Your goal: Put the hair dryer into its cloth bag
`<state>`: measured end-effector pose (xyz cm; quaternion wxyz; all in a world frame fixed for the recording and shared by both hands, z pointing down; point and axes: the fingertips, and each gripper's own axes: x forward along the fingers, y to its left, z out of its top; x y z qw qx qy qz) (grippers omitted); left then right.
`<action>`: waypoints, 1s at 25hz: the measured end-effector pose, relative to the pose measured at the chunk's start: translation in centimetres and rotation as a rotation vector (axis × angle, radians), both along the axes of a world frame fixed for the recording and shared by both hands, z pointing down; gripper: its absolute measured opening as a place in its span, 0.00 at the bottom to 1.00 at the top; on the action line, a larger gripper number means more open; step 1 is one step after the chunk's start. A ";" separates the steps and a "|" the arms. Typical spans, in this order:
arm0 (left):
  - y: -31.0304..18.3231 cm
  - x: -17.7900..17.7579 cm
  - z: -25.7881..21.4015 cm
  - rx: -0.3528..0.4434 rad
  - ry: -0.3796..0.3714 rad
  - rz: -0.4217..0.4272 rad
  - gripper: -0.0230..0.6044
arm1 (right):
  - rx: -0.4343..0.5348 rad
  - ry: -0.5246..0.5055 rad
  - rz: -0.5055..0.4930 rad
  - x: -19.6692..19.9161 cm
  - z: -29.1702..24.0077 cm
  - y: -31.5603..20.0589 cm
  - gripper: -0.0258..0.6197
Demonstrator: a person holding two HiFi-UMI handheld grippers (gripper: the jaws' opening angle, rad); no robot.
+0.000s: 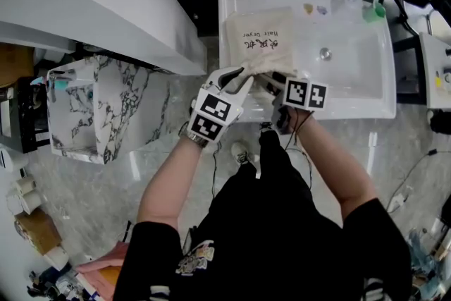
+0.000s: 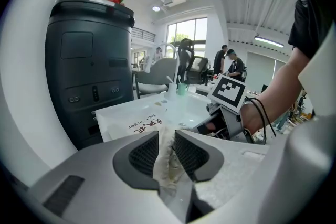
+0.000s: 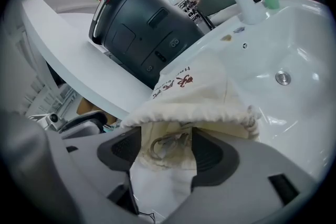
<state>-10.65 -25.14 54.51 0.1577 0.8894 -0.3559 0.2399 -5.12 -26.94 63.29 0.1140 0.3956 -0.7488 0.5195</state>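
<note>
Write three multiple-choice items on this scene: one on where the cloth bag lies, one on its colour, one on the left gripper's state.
1. Where does the cloth bag lie? A in a drawer; B in the white sink; C on a hook.
2. What colour is the bag? A cream; B black; C blue.
3. What is the left gripper doing? A standing wide open, empty; B clamping a brush; C pinching the bag's cloth.
Key: 1 B, it rests in the basin; 2 A, pale cream cloth with print; 3 C, cloth is squeezed between the jaws.
</note>
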 end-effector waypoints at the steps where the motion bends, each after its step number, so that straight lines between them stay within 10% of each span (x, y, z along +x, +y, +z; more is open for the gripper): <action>1: 0.3 0.0 -0.3 0.006 0.001 -0.001 0.18 | 0.007 -0.002 0.001 0.1 -0.4 0.3 0.51; 17: 7.8 -3.1 -8.9 0.151 0.122 -0.077 0.20 | 0.459 0.039 -0.090 1.7 -14.6 7.1 0.48; 25: 13.0 -5.0 -13.8 0.220 0.198 -0.108 0.20 | 0.753 0.091 -0.105 3.1 -24.2 12.5 0.07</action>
